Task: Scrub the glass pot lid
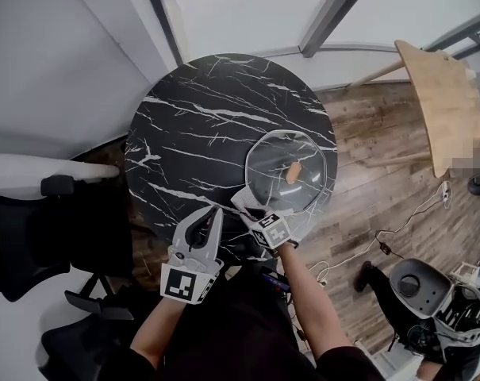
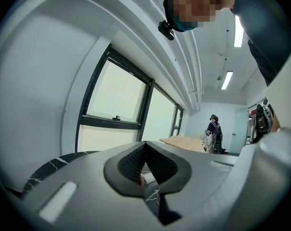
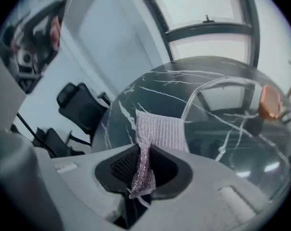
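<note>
Marble table [image 1: 200, 117], glass pot lid [image 1: 273, 163], right gripper [image 3: 141, 151] fingers clamping mesh cloth [image 3: 162, 131] plain in its view, left gripper [image 2: 144, 154] fingers clenched

txt: none legible | labels/brands: none | nos/signs: none readable

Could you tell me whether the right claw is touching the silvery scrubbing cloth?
Touching: the right gripper view shows the right claw pinching the cloth between its jaws.

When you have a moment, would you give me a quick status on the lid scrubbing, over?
Left gripper shut, empty. Right gripper shut on scrub cloth at glass lid near rim. Lid knob-up on table, nothing blocking it.
</note>
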The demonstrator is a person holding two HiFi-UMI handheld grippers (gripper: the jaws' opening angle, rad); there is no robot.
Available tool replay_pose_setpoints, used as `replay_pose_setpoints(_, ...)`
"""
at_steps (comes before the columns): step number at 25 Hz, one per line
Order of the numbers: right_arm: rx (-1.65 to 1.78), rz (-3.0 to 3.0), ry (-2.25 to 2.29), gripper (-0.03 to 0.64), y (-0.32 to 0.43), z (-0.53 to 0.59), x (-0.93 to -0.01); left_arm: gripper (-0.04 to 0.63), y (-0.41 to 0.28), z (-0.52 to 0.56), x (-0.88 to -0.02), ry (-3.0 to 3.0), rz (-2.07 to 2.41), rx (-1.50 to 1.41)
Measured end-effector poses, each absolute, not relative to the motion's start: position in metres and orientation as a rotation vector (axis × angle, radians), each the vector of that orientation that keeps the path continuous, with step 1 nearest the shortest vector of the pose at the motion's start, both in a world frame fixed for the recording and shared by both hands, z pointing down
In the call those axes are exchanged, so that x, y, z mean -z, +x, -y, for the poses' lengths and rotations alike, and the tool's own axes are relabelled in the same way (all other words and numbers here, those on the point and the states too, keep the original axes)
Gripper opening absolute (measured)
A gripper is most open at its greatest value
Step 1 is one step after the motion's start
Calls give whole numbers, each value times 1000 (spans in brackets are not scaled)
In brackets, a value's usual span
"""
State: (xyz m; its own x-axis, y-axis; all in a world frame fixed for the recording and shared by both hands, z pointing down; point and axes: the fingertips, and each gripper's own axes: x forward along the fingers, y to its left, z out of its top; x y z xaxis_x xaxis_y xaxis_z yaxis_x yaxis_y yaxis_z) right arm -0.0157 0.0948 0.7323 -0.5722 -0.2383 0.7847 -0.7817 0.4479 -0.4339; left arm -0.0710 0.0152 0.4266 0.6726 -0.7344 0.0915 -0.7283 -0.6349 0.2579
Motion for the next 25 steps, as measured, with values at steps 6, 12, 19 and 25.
replay_pose_setpoints(6,-1320,2250,818,66,-24,-91,-693,2,-71,-13,-427,2603,1176,24)
replay_pose_setpoints(12,-963,2504,1002,67,-2,-78,-628,2,-65,-10,-422,2594,1199,48)
replay_pose_setpoints(19,-456,2427,1377,67,59,-54,-565,3,-54,-9,-415,2626,1218,52)
replay_pose_setpoints(25,-580,2141,1736,67,151,-33,-564,3,-38,0,-398,2646,1271,104)
